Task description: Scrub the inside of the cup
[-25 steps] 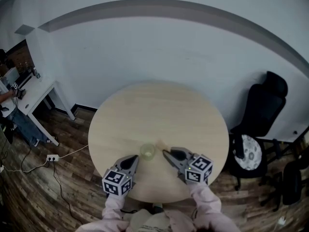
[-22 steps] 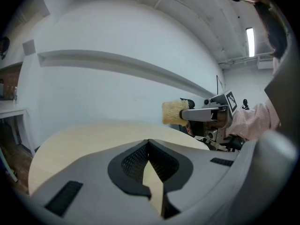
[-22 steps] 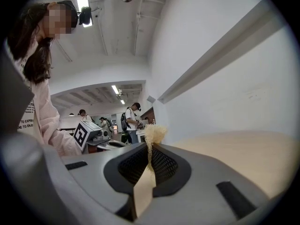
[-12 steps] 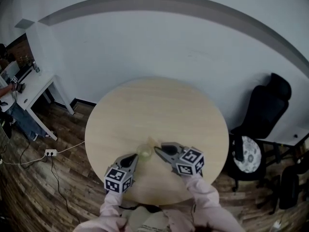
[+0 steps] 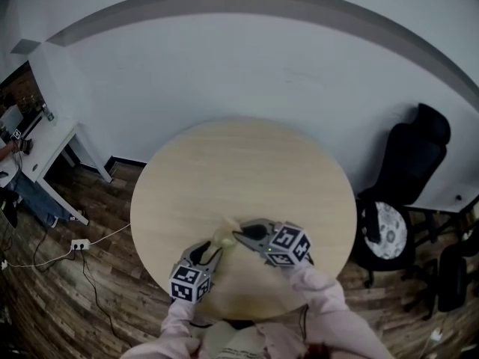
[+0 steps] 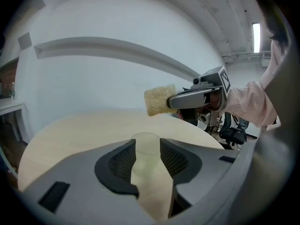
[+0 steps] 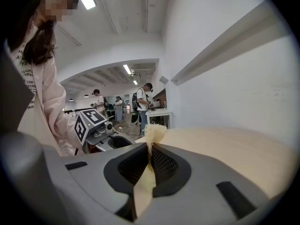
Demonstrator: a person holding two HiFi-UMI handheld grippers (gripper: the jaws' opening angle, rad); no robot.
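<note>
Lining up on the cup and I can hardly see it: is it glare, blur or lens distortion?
Head view: dim, heavy fisheye, wall bowed; cup tiny and pale by the sponge. Left gripper view: sharp, evenly lit; cup clear, faint against the table, no glare; ceiling lamp blown out. Right gripper view: sponge sharp, cup not made out, corners dark.

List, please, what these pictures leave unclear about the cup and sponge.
Inside of the clear plastic cup: head view, too small, merging with the pale yellow sponge.
Clamped end of the sponge: right gripper view, hidden between the right gripper's shut jaws.
Near edge of the round wooden table: head view, partly covered by pale pink sleeves.
</note>
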